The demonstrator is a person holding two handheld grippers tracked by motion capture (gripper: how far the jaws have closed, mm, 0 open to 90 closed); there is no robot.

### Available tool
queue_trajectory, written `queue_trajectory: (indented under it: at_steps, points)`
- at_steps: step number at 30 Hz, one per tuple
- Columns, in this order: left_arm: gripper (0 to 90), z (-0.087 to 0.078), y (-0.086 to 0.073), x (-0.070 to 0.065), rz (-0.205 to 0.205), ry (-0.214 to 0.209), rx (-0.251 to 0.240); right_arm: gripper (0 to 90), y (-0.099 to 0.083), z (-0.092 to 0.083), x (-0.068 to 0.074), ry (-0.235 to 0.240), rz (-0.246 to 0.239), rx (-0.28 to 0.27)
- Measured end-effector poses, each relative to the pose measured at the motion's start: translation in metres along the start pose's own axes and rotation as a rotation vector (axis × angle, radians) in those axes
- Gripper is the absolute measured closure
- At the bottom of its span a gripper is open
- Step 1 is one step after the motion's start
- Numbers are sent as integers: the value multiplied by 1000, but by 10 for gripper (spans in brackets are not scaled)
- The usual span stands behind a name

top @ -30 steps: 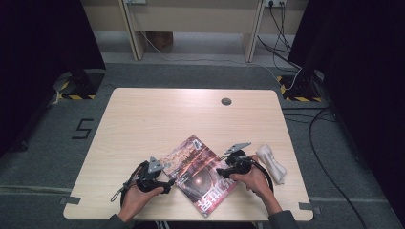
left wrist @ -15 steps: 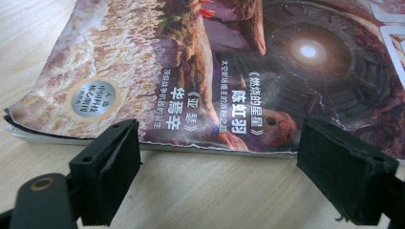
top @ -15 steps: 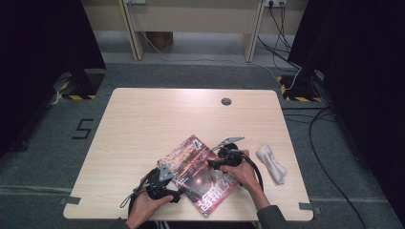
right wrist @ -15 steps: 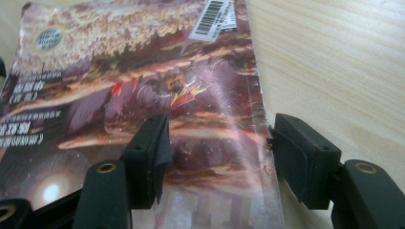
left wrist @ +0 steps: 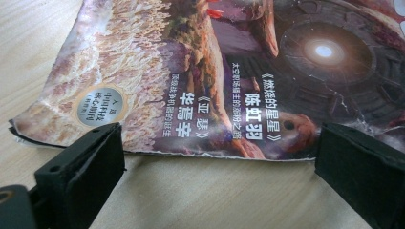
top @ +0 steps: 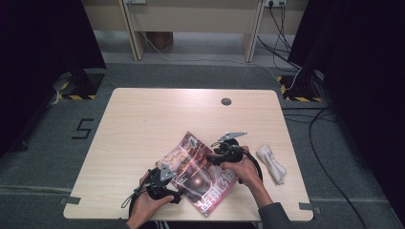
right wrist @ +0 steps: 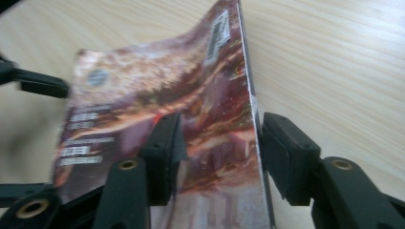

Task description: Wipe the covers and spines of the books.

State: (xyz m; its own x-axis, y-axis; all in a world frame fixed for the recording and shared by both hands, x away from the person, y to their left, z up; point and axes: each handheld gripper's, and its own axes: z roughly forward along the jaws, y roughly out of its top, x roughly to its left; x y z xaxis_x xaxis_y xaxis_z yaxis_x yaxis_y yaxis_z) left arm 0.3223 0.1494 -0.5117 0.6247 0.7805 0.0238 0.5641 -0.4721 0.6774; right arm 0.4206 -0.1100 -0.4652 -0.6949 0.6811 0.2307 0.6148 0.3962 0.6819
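Note:
A magazine (top: 200, 176) with a dark red and purple cover lies slantwise on the table near its front edge. My left gripper (top: 173, 190) rests at the magazine's near left edge. Its jaws stand wide open, as the left gripper view (left wrist: 215, 162) shows, with the cover's edge (left wrist: 229, 71) just beyond them and bare wood between. My right gripper (top: 220, 153) is at the spine edge on the far right. There its jaws (right wrist: 219, 138) straddle the raised spine of the magazine (right wrist: 143, 95), one over the cover and one outside. They have just been closing without pressing on it.
A crumpled white cloth (top: 271, 163) lies to the right of the right hand. A round cable hole (top: 226, 101) sits near the far edge of the wooden table (top: 157, 124). Dark curtains and floor cables surround the table.
The right gripper has moved up and a little left along the magazine's spine edge, and its jaws have narrowed around it. The left gripper has shifted slightly toward the magazine.

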Motion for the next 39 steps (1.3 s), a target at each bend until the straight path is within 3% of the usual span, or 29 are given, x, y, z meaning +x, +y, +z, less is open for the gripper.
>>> queue_trajectory:
  at_steps: [3,6,8,10,13,15,16,18,19,20,22,23,26,30,34,36,39]
  points:
    - [1,0,0,0,-3,2,3,551,4,-3,5,18,-35,2]
    - [1,0,-2,-1,1,10,-3,609,8,-4,9,34,-89,45]
    - [1,0,-2,-1,-2,13,-5,658,10,-1,14,118,-108,94]
    - [1,0,-2,-2,2,15,-6,698,14,1,21,49,-194,125]
    - [5,-1,-2,0,-5,1,-3,782,21,-2,23,34,-257,159]
    - [19,-3,-2,2,-23,-19,-16,791,23,-3,24,16,-298,174]
    - [50,-6,-1,4,-34,-19,-40,795,22,-3,24,5,-311,182]
    - [244,-12,4,11,-25,-13,-92,797,20,-2,26,-6,-344,190]
    - [218,-13,6,15,-41,4,-113,797,19,-2,27,0,-361,186]
    - [132,-14,9,20,-50,18,-134,801,18,-2,27,9,-369,180]
    - [194,-11,13,31,-50,23,-170,803,17,-6,30,20,-393,174]
    - [167,-9,14,36,-59,20,-170,803,17,-9,32,22,-419,168]
    - [164,-1,18,48,-71,-30,-166,804,16,-19,37,28,-478,158]
    - [150,8,21,55,-48,-61,-173,804,14,-31,44,36,-551,183]
    - [150,12,23,55,-22,-115,-228,806,11,-37,48,44,-586,200]
    - [150,15,24,53,-16,-146,-250,811,10,-40,49,77,-590,197]
    - [150,18,26,54,7,-152,-298,813,8,-41,48,88,-592,201]
